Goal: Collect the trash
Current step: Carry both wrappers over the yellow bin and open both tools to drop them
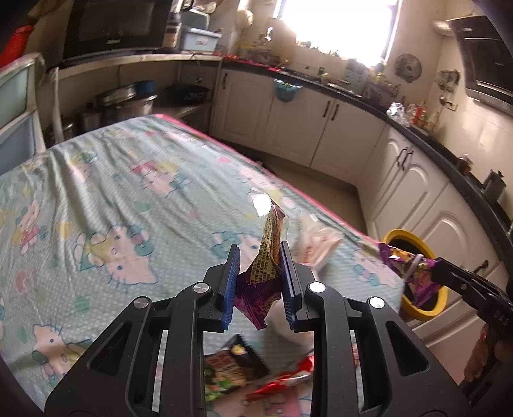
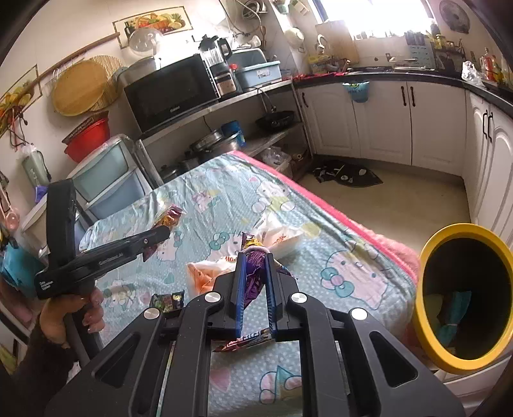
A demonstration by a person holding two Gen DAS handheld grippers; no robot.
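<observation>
Left hand-held gripper point(image 1: 260, 256) around wrapper point(image 1: 267, 256)

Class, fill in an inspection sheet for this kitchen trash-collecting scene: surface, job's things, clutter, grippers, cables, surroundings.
Surface: table under a cartoon-cat cloth, wrinkled.
Job's things: yellow-rimmed bin beside the table's edge; white wrapper, orange wrapper and dark snack packet lying on the cloth.
Clutter: nothing seen besides the trash.
Grippers: left gripper shut on a purple-and-yellow wrapper; right gripper shut on a purple wrapper.
Cables: nothing seen.
Surroundings: microwave, white cabinets, bright window.
</observation>
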